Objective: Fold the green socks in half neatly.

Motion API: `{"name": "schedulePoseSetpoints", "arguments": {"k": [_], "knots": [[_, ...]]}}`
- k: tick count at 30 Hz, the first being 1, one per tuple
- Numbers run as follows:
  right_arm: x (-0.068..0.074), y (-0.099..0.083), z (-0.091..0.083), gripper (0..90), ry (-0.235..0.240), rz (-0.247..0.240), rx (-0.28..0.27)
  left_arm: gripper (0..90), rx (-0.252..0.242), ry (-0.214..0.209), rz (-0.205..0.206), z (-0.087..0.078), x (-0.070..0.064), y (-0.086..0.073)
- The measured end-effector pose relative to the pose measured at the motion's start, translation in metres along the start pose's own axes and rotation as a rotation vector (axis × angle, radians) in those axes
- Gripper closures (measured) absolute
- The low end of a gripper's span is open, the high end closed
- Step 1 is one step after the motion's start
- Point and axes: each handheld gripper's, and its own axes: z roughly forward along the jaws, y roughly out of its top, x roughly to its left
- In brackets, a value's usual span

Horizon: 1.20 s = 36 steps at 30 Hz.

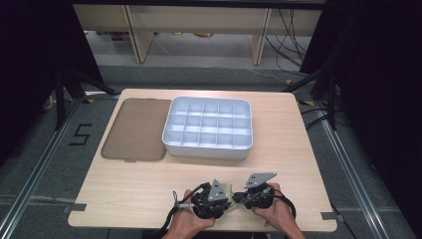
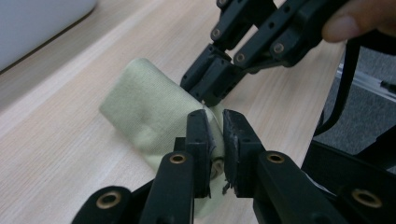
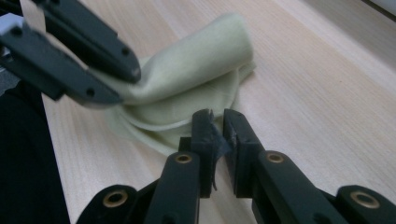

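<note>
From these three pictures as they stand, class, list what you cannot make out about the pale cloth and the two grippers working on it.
- High view: most of the pale cloth is hidden by the left gripper, the right gripper and the hands.
- Left gripper view: the cloth edge between its jaws is partly covered by them, so the depth of the grip is unclear.
- Right gripper view: whether its jaws pinch cloth or stand just clear of it cannot be told.
- What kind of cloth item this is stays unclear, folded as it is.

Compartment tray (image 1: 208, 148) at table (image 1: 124, 189) centre, flat lid (image 1: 134, 130) just left of it, folded cloth (image 1: 228, 189) at near edge between both grippers.
</note>
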Motion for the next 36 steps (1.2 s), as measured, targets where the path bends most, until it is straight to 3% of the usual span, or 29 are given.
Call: {"name": "schedulePoseSetpoints", "arguments": {"k": [2,3,4,6,10,13,17,18,19,20,26,27,32,33,36], "knots": [[-0.001,0.0,-0.001,83.5,-0.01,0.001,-0.005,80.6,0.007,-0.004,0.002,0.005,-0.002,-0.001],[-0.002,0.0,-0.002,84.5,-0.02,0.006,-0.041,80.6,0.016,-0.006,0.015,0.006,-0.002,-0.002],[-0.003,0.001,-0.005,84.9,-0.029,0.001,-0.031,80.6,0.022,-0.008,0.012,0.008,-0.003,-0.003],[-0.003,0.003,-0.01,85.5,-0.046,0.013,-0.065,80.7,0.037,-0.006,0.037,0.012,-0.003,-0.003],[-0.008,0.006,-0.021,86.1,-0.082,0.011,-0.139,80.9,0.041,-0.002,0.016,0.016,-0.005,-0.005],[-0.008,0.009,-0.025,86.1,-0.078,0.014,-0.201,80.9,0.043,-0.006,0.019,0.016,-0.004,-0.005],[-0.003,0.014,-0.025,86.1,-0.048,0.01,-0.227,80.9,0.039,-0.006,0.012,0.017,-0.005,-0.006],[-0.003,0.015,-0.024,86.1,-0.043,-0.001,-0.23,80.8,0.038,-0.005,0.01,0.017,-0.006,-0.006],[0.001,0.016,-0.022,86.1,-0.022,0.027,-0.222,80.8,0.036,-0.004,0.01,0.017,-0.006,-0.006],[-0.001,0.017,-0.02,86.1,-0.003,-0.009,-0.222,80.8,0.04,0.007,0.019,0.017,-0.005,-0.006],[0.004,0.023,-0.008,86.1,0.036,-0.029,-0.221,80.5,0.036,0.003,0.027,0.017,-0.006,-0.006],[0.004,0.023,-0.006,86.1,0.046,-0.031,-0.212,80.5,0.045,0.0,0.043,0.017,-0.005,-0.005],[0.001,0.021,0.007,86.1,0.027,-0.034,-0.124,79.8,0.036,0.008,0.033,0.017,-0.005,-0.006],[0.001,0.02,0.009,86.2,0.023,-0.032,-0.109,79.0,0.039,0.003,0.011,0.017,-0.005,-0.006],[-0.002,0.018,0.012,86.5,0.029,-0.017,-0.105,78.1,0.026,-0.013,0.004,0.017,-0.004,-0.006]]}}
